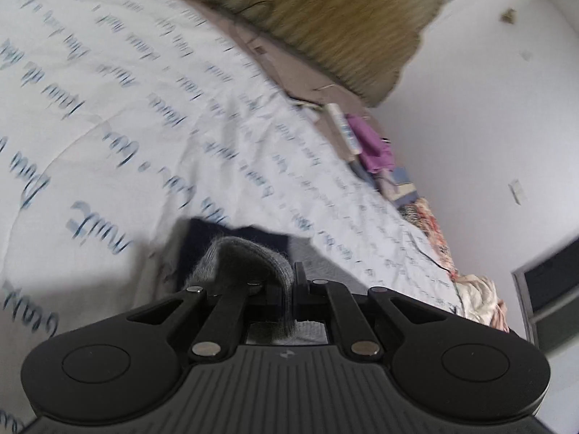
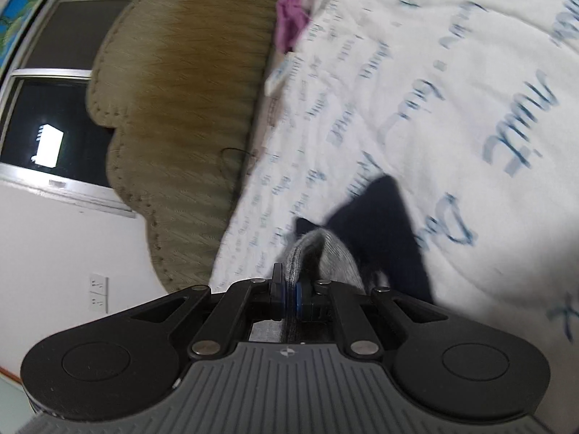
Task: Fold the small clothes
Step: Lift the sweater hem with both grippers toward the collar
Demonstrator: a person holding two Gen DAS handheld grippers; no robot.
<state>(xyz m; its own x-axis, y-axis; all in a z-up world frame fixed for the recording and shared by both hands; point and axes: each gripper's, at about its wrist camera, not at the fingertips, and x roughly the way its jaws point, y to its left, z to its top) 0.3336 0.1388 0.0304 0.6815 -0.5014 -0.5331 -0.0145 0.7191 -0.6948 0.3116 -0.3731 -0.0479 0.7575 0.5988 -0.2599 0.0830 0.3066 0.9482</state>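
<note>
Left tongs (image 1: pixel 287 289) and right tongs (image 2: pixel 289 294) are each closed tight on the grey-and-navy sock (image 2: pixel 325 253), held above the bed (image 1: pixel 144 108); judged best practice: keep equal tension, align edges, lower flat before releasing.

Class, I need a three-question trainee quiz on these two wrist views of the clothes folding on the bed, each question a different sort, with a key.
1. True or false: the left gripper is open.
2. What does the right gripper pinch? A) grey knit garment B) purple cloth C) headboard
3. Fill in: the quilt is white with ____ lettering.

Key: 1 false; 2 A; 3 blue.
</note>
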